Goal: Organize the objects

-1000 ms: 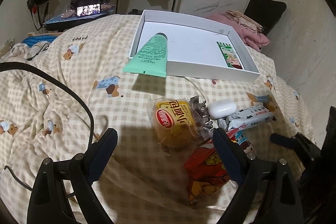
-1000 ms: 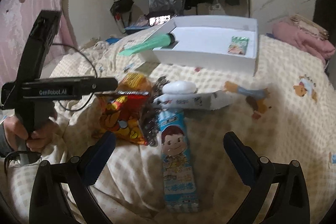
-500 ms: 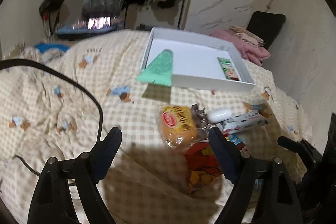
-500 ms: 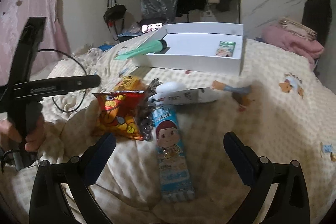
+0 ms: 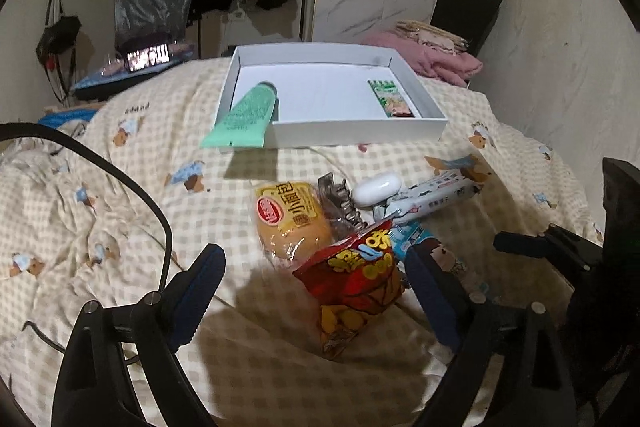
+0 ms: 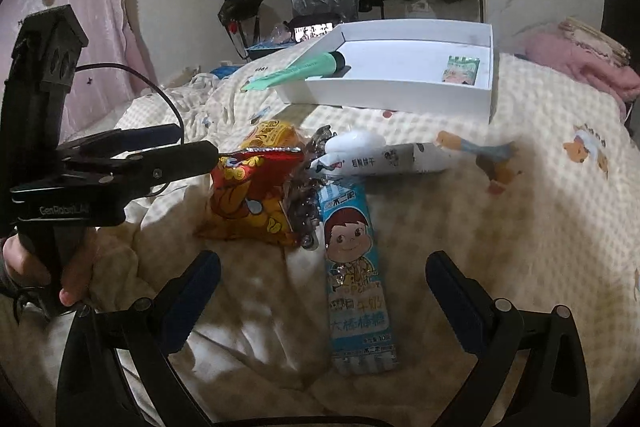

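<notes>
A white box (image 5: pixel 360 133) sits on the bed; a green tube (image 5: pixel 246 115) leans over its near left rim and a small green packet (image 5: pixel 392 99) lies inside. In front lie a yellow bread pack (image 5: pixel 292 217), a red snack bag (image 5: pixel 356 275), a dark hair claw (image 5: pixel 340 199), a white case (image 5: pixel 378 189), a white wipes pack (image 5: pixel 434 191) and a blue candy pack (image 6: pixel 356 267). My left gripper (image 5: pixel 316 287) is open, just short of the red snack bag (image 6: pixel 252 195). My right gripper (image 6: pixel 322 293) is open over the blue candy pack.
The bed has a checked bear-print cover (image 5: pixel 120 211). A black cable (image 5: pixel 132 187) crosses its left side. A pink blanket (image 5: pixel 432 59) and a black chair (image 5: pixel 468 11) stand behind the box. The left gripper body (image 6: pixel 100 167) shows in the right wrist view.
Both grippers have lowered and drawn back toward me. The red snack bag now lies between the left fingers' tips. No object has moved.
</notes>
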### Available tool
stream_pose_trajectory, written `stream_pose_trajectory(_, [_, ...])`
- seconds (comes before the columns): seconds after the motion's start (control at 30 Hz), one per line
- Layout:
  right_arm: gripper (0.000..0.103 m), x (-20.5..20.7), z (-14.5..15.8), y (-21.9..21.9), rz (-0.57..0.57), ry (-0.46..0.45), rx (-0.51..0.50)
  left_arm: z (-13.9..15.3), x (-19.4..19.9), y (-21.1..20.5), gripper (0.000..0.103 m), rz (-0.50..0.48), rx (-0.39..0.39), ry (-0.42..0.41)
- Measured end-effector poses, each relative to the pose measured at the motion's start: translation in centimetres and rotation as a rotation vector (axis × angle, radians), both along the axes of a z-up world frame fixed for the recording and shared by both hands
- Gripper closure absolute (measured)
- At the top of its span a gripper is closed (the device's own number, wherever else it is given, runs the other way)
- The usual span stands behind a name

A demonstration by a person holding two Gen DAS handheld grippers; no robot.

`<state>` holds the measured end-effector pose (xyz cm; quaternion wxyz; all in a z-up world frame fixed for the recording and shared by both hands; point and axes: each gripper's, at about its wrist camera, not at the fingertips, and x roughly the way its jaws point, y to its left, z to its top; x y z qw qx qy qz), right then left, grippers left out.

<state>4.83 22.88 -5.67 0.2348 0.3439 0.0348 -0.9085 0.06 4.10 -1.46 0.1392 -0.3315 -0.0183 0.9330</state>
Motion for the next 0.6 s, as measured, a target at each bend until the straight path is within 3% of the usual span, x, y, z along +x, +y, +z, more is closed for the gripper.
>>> stream_pose_trajectory(0.33, [0.0, -0.09, -0.02, -0.13, 0.004, -0.016, 0.003, -0.63, -0.59, -0.4, 0.01, 0.011, 0.025, -0.037])
stream_pose_trajectory(0.6, [0.0, 0.05, 0.01, -0.09, 0.001, -0.01, 0.002, -0.26, 0.12, 0.09, 0.01, -0.025, 0.025, -0.006])
